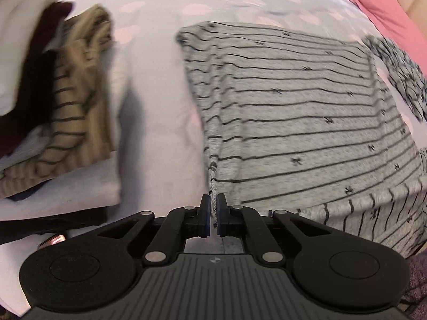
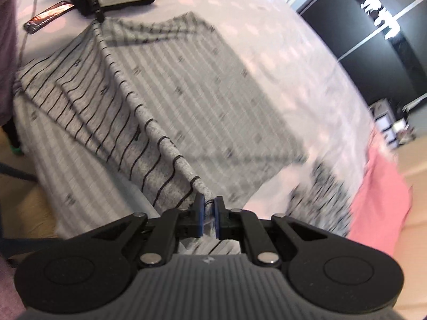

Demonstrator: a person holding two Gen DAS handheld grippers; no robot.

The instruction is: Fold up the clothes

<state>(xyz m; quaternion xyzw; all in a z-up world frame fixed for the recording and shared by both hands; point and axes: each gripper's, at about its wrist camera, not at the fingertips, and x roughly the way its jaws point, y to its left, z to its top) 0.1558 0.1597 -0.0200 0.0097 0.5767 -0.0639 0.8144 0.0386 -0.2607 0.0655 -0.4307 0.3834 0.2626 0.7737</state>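
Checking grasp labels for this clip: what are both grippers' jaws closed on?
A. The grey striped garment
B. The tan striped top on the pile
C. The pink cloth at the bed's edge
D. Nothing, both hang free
A: the left gripper and the right gripper each pinch an edge of the grey striped garment spread on the bed, with the fabric running up between the blue pads.

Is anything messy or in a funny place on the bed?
Yes: a black phone with its screen lit lies on the bedsheet beside the grey striped knit garment being folded. A rumpled black-and-white patterned cloth lies at the garment's far side.
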